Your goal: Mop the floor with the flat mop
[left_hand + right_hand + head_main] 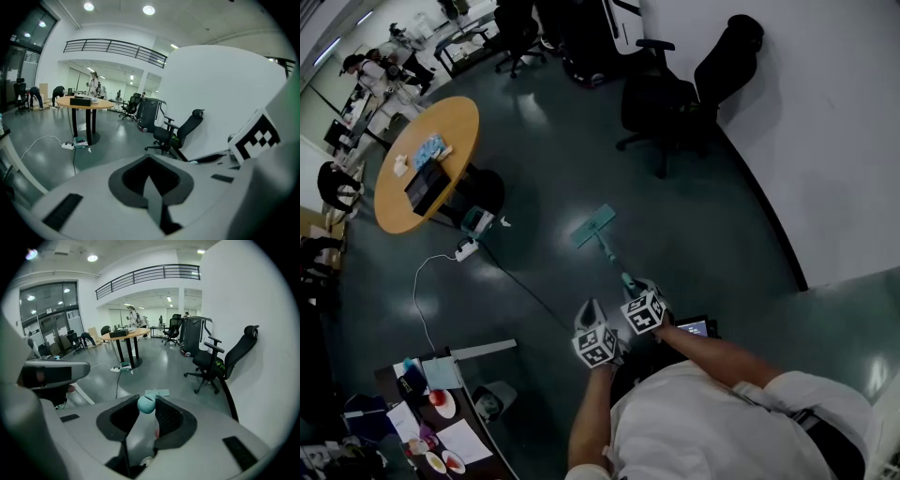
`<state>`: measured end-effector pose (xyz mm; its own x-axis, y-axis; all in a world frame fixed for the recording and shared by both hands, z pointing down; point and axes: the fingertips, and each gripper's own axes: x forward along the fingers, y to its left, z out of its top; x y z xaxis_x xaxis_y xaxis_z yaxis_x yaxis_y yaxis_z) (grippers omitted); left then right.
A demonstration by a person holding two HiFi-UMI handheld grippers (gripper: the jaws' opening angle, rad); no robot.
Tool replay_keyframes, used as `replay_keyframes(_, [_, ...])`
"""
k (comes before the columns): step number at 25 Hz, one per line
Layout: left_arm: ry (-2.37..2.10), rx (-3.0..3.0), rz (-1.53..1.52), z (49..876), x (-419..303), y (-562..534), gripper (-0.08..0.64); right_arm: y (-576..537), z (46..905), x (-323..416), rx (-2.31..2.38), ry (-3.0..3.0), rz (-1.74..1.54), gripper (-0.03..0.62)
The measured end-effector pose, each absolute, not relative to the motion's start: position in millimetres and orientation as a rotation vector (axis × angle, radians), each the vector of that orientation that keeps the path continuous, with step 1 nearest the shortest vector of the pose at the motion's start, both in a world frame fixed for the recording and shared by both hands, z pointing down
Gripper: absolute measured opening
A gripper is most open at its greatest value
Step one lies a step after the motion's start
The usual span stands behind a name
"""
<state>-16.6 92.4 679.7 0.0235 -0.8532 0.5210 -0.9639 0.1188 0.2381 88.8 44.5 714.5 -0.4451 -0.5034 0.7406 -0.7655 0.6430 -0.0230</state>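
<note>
- Floor (pixel 534 159) shows no wet streaks I can see; mopping looks barely begun.
- Mop (pixel 593 226) lies flat; my right fingers (pixel 169 418) and, seemingly, left fingers (pixel 129 180) clamp its handle (pixel 609 253).

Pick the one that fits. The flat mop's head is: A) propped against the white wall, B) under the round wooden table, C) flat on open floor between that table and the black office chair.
C: the mop head lies flat on bare floor, the round table on one side, the office chair on the other, touching neither.
</note>
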Motion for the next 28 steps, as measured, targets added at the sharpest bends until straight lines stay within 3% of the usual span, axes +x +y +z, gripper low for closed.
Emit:
replay_keyframes(9, [-1.890, 1.718, 0.234, 684.2, -46.0, 50.5, 0.002, -4.8, 744.1, 76.2, 0.978, -2.095, 0.513, 0.110])
replay_keyframes(28, [-1.809, 1.813, 0.222, 704.7, -176.9, -119.1, 0.002, -212.3, 762.1, -91.7, 1.035, -2.102, 0.465, 0.110])
